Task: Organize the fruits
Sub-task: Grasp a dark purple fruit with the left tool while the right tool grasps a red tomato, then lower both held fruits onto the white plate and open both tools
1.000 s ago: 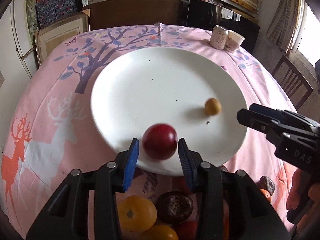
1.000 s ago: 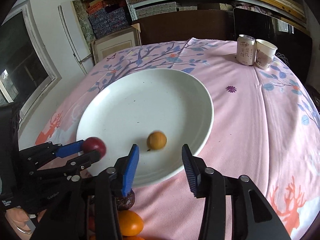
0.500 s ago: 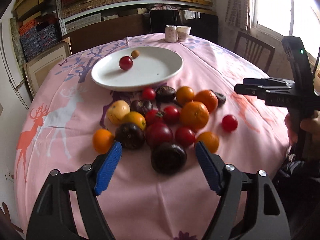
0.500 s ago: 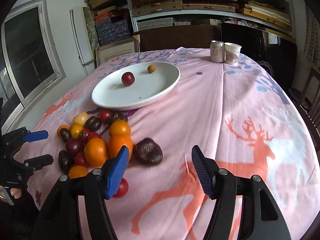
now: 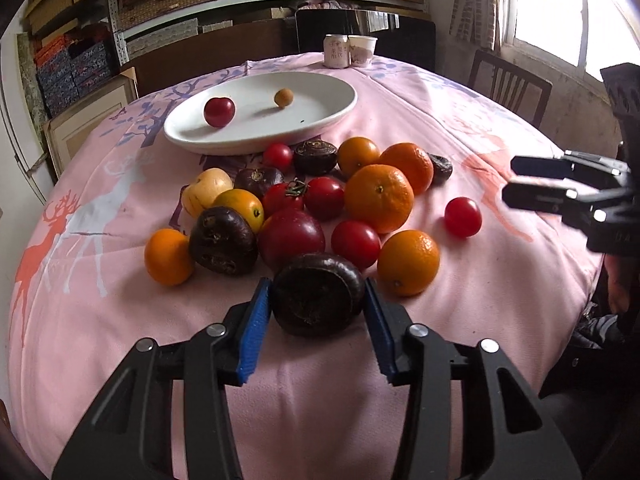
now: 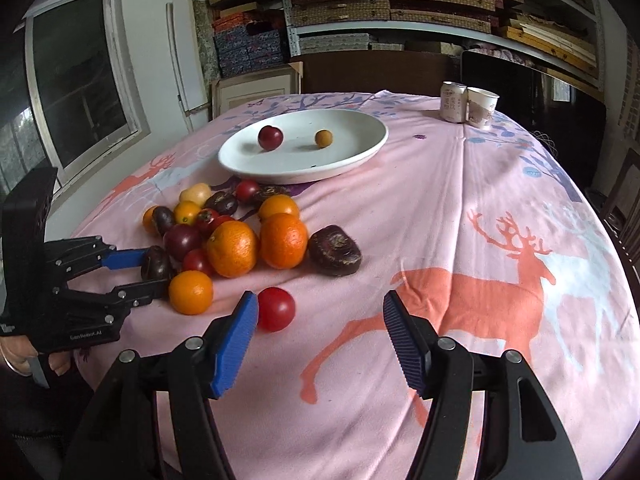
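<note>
- Gripping one dark fruit (image 5: 318,300) between the blue pads of the left gripper (image 5: 318,286), jaws partly closed, pads against both of its sides as far as can be seen.
- Spread wide and holding nothing: right gripper (image 6: 320,300), with one lone tomato (image 6: 275,309) on the cloth just ahead of its left pad.
- Heaped on the pink tablecloth (image 5: 500,280) just ahead of the left gripper and touching one another: four other dark fruits (image 5: 223,240), six oranges (image 5: 379,203), four red tomatoes (image 5: 355,243), one large dark-red plum (image 5: 291,236), one pale yellow fruit (image 5: 206,192).
- Farther ahead of both grippers, past the heap: one white plate (image 5: 312,128), carrying one red plum (image 5: 219,111) and one small yellow-brown fruit (image 5: 283,98), set apart from each other.
- Beyond the plate, at the far edge of the table: one can (image 5: 336,51) and one paper cup (image 5: 362,51), side by side.
</note>
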Demonstrator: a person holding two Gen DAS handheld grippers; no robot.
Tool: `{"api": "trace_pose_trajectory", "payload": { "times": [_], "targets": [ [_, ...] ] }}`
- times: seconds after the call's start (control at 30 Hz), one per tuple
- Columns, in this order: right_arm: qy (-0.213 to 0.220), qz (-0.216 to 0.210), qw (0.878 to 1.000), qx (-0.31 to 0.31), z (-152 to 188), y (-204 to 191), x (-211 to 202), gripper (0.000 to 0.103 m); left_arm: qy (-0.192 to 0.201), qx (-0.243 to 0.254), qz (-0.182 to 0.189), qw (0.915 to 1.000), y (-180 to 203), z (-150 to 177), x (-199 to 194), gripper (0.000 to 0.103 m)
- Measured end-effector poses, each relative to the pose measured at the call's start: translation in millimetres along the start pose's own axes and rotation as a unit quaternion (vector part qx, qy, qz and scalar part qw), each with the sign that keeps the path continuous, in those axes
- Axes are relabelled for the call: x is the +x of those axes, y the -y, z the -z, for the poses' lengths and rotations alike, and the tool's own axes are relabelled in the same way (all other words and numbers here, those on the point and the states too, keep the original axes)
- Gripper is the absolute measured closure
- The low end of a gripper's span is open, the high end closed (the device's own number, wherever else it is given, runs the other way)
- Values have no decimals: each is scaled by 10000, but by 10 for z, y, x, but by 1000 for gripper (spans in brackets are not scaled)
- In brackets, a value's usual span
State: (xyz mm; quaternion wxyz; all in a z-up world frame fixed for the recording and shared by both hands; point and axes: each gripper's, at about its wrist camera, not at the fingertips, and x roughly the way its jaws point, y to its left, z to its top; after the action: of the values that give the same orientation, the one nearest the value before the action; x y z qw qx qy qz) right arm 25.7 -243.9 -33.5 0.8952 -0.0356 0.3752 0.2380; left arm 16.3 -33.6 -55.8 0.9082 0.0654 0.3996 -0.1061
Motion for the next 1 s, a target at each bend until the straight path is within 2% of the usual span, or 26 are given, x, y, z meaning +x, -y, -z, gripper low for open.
{"api": "trace_pose_trajectory", "payload": {
  "times": [0.07, 0.2, 0.23, 0.3, 0.37, 0.47, 0.6, 0.8, 0.9, 1.0],
  "targets": [
    [-100, -170, 9997, -157, 20, -111, 64, 38, 111, -167, 43, 9998, -71, -4, -101, 58],
    [-223, -83, 9987, -441, 26, -276, 235, 39, 213, -308, 18, 9993, -171, 1, -256, 58],
    [-250, -113, 9986, -442, 21, -291, 282, 41, 212, -319, 7, 9993, -185, 6, -273, 58],
    [-342, -152, 9985, -404, 7, -301, 367, 56, 184, -338, -8, 9993, -208, 29, -283, 58],
    [-516, -221, 9980, -293, -3, -289, 457, 56, 139, -381, -5, 9992, -230, 60, -271, 58],
    [-502, -275, 9982, -174, -10, -266, 446, 72, 130, -453, 8, 9989, -268, 95, -262, 58],
    [-438, -494, 9978, -3, -51, -192, 348, 75, 273, -523, 98, 9982, -291, 49, -316, 58],
    [-156, -787, 9966, 161, -429, -58, 253, 75, 564, -468, 175, 9972, -347, -377, -299, 58],
    [-6, -867, 9959, 252, -769, 36, 336, 75, 606, -466, 202, 9969, -420, -720, -133, 58],
    [69, -916, 9950, 382, -1103, 133, 524, 75, 586, -396, 79, 9975, -477, -1049, 113, 58]
  ]
}}
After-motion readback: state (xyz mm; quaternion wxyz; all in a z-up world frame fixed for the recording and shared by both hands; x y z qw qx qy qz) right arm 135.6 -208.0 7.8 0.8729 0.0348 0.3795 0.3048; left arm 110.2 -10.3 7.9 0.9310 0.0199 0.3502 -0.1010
